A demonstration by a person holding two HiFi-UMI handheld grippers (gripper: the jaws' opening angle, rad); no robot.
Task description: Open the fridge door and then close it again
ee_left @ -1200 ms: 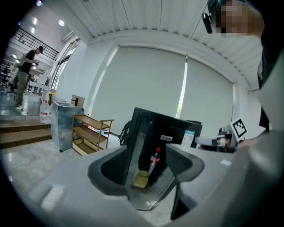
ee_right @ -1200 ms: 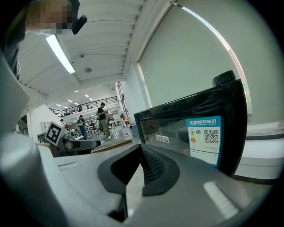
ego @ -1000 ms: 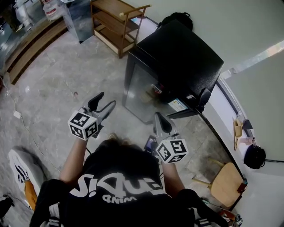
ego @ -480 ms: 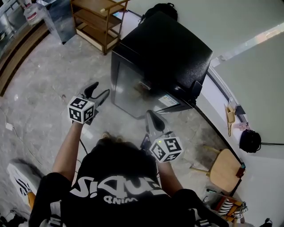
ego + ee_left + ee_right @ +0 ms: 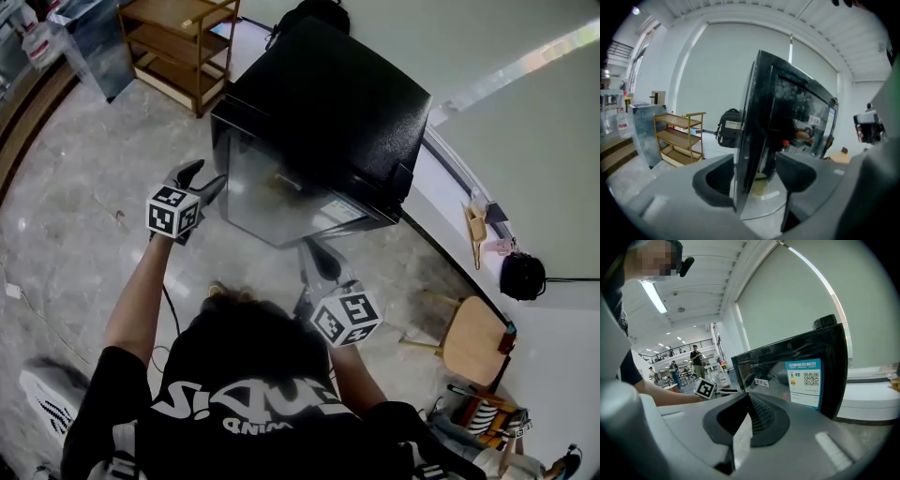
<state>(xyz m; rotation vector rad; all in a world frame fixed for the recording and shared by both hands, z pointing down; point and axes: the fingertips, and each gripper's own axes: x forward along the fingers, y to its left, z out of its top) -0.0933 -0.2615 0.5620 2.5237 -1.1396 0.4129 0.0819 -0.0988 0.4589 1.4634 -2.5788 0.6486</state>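
As the left gripper [image 5: 204, 176] straddles the free edge of the fridge door [image 5: 281, 202] w/ jaws spread, not clamped, the opening step looks barely begun. Next: pinch the edge, swing it outward. Right gripper [image 5: 314, 251] is pressed together, empty. Fridge [image 5: 328, 103]: small, black, glass-fronted, on the floor by the wall.

The fridge [image 5: 328, 103] is shared by all three views: it is looked down on steeply in the head view, met close and edge-on in the left gripper view, and seen obliquely from the right in the right gripper view.
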